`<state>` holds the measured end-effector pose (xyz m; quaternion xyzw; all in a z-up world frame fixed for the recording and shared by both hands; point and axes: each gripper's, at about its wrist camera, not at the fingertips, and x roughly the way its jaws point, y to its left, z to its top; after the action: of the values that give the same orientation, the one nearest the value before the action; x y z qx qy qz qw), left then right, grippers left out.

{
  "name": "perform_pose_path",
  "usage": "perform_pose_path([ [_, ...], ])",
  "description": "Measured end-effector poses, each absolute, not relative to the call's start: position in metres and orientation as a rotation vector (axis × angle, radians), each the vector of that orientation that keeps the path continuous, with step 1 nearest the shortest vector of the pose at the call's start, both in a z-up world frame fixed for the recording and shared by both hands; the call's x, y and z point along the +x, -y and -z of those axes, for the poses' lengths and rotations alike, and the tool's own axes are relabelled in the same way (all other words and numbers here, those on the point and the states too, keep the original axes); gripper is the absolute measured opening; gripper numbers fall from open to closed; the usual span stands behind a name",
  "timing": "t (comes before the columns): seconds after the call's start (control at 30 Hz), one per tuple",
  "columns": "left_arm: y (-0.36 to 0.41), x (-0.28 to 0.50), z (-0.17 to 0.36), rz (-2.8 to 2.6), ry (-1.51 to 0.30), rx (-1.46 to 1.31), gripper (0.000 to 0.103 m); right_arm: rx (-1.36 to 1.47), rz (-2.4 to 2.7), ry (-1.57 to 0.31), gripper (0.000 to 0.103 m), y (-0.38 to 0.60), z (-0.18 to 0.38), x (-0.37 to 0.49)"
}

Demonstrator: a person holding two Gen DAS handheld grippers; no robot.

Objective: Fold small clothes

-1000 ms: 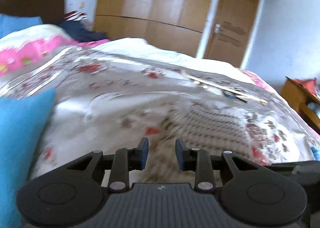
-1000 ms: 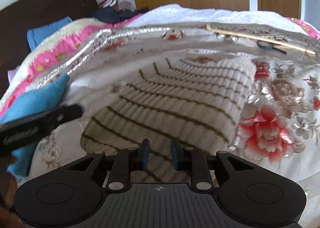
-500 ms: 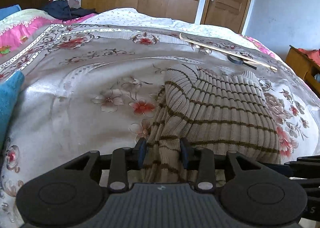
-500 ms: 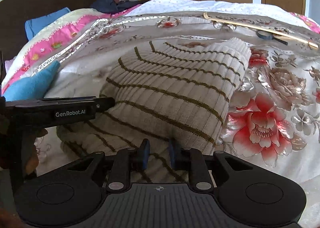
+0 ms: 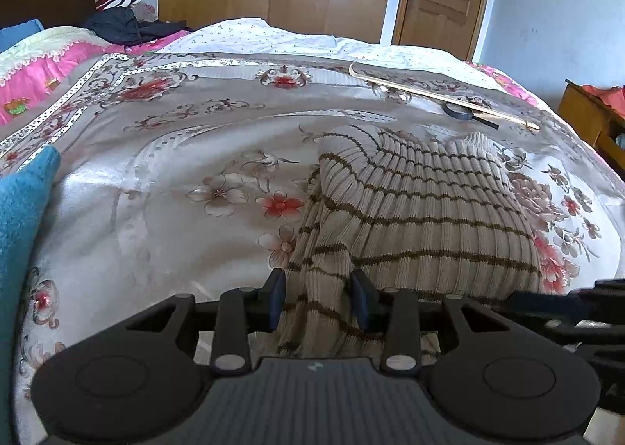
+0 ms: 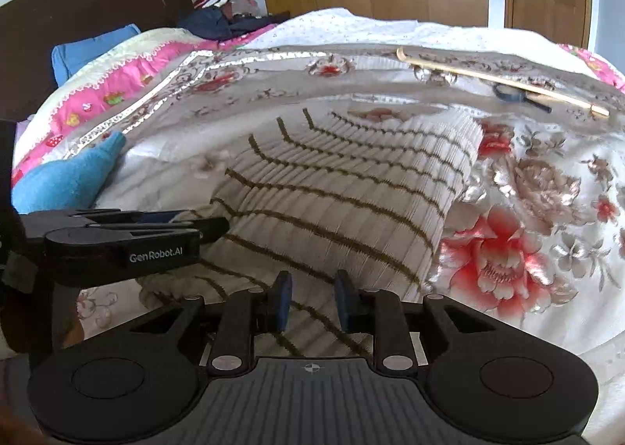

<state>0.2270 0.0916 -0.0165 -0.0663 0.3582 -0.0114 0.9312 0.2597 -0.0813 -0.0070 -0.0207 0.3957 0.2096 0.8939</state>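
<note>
Knitwear first: the cream ribbed sweater with thin brown stripes [image 5: 422, 218] lies bunched on the glossy floral bedspread [image 5: 164, 187], its near edge at my grippers and its far cuff pointing toward the wooden stick [image 5: 441, 95] and the small dark magnifier [image 5: 461, 112] near the far side of the bed.

My left gripper [image 5: 318, 300] has a gathered fold of the near hem between its blue pads, and the cloth fills the gap, so I read it as clamped on the knit. My right gripper [image 6: 310, 302] is over the same hem further along; its jaws are opening, with striped fabric lying between them but not visibly pinched.

What worries me is an uneven lift. If only the left side grips, the sweater may drag diagonally and twist instead of folding flat. The slick bedspread could also slide or ruck up under the knit. A thick bunch in the left jaws may hold several layers, which would spoil the crease. The blue folded cloth [image 6: 66, 179] sits well apart at the left, clear of it all.
</note>
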Motion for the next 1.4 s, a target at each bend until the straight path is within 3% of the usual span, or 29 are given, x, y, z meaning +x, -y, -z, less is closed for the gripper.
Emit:
perform_pose_path([
  [0.6,-0.089,0.225,0.017,0.018,-0.743,-0.117,0.050,-0.027,-0.420,-0.819,0.029,0.084,0.004,0.254],
  [0.93,-0.095,0.218,0.016,0.015,-0.752,-0.120,0.052,0.047,-0.316,-0.797,0.052,0.128,0.001,0.250],
  [1.23,-0.096,0.218,0.018,0.015,-0.756,-0.109,0.056,0.205,-0.321,-0.858,0.055,0.146,0.020,0.254],
  [1.4,-0.099,0.219,0.020,0.012,-0.759,-0.123,0.060,0.315,-0.368,-0.876,0.062,0.151,0.024,0.258],
])
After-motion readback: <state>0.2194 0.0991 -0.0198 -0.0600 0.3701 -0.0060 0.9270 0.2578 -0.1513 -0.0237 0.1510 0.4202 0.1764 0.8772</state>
